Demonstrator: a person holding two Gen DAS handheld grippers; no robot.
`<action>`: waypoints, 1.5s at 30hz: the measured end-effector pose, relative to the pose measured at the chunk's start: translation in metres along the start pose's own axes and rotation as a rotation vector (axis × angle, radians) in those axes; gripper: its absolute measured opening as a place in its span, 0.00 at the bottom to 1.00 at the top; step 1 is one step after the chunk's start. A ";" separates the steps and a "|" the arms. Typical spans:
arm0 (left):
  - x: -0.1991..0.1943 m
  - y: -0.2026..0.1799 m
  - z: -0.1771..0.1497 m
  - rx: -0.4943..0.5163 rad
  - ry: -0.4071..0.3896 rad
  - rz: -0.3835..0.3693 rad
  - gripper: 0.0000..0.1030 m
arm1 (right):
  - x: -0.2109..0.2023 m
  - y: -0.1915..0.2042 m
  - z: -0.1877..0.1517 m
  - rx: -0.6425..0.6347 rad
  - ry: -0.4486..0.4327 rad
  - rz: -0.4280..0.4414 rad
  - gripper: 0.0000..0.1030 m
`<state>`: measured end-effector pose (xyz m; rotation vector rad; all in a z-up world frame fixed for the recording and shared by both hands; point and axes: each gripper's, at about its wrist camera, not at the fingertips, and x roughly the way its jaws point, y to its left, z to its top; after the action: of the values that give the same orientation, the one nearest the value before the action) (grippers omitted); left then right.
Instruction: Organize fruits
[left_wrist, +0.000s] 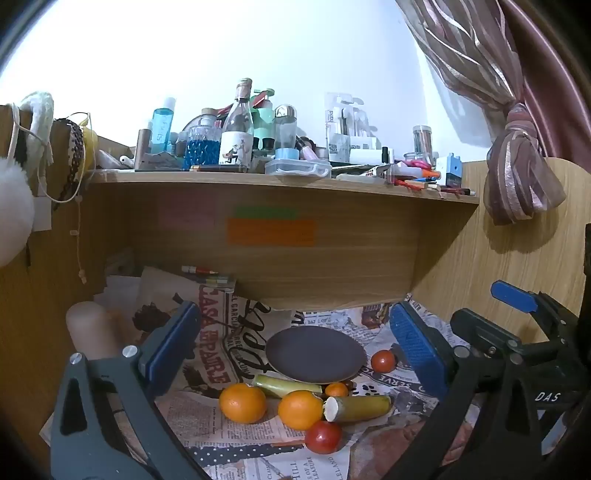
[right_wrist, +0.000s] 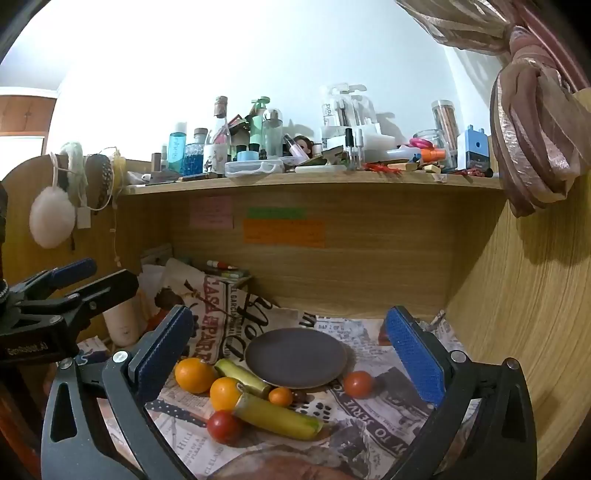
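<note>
Tongs (left_wrist: 295, 347) (right_wrist: 291, 350) gaping, roughly level, above fruit-strewn newspaper (right_wrist: 369, 424)

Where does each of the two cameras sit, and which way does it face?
Left wrist: on the left gripper, facing forward along its open blue fingers toward the dark plate and desk back; the right gripper shows at right.
Right wrist: on the right gripper, facing the same plate; the left gripper shows at left.
Shared: plate, oranges, tomatoes, cluttered shelf.
</note>
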<state>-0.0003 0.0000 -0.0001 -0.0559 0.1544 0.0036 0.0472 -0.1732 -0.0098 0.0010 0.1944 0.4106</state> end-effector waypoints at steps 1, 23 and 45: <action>0.000 0.000 0.000 0.003 0.001 0.002 1.00 | 0.000 0.000 0.000 0.001 0.001 0.002 1.00; 0.002 -0.004 -0.001 -0.002 0.013 0.000 1.00 | 0.000 -0.002 0.003 0.020 -0.005 0.002 1.00; 0.006 0.000 0.002 -0.005 0.012 -0.004 1.00 | 0.000 -0.003 0.002 0.032 0.000 0.000 1.00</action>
<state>0.0055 0.0002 0.0008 -0.0614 0.1659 -0.0006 0.0484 -0.1761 -0.0077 0.0321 0.2012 0.4079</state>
